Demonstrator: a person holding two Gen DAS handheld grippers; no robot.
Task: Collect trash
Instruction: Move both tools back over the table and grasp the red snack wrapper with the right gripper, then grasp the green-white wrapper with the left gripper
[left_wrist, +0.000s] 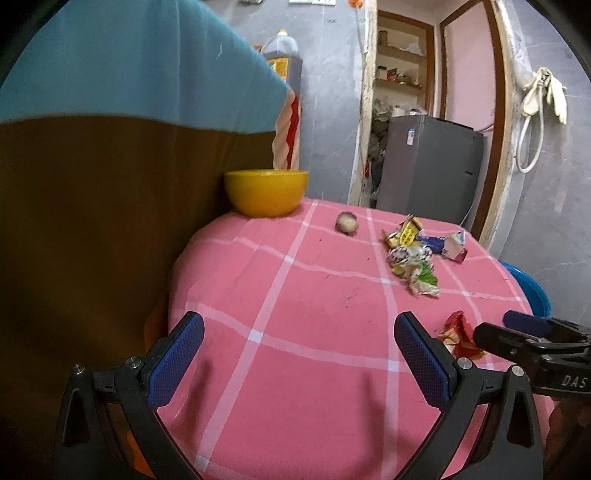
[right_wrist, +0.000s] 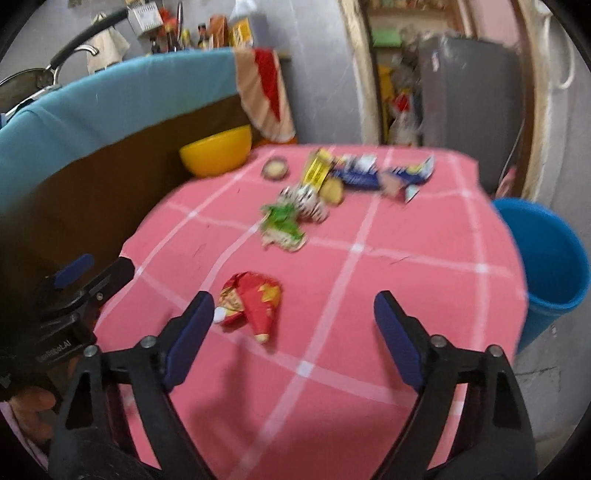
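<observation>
Matt checked cloth (right_wrist: 369, 280), glossy plastic bowl (left_wrist: 266, 192), crinkly foil wrappers (right_wrist: 251, 302).

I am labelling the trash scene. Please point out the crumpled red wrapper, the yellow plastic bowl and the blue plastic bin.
crumpled red wrapper (right_wrist: 253, 304), right wrist view, on its red middle.
yellow plastic bowl (left_wrist: 266, 195), left wrist view, on its outer wall.
blue plastic bin (right_wrist: 546, 254), right wrist view, on its inner wall.

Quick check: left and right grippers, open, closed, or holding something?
Left gripper: open, holding nothing.
Right gripper: open, holding nothing; red wrapper lies on the table by its left finger.
</observation>
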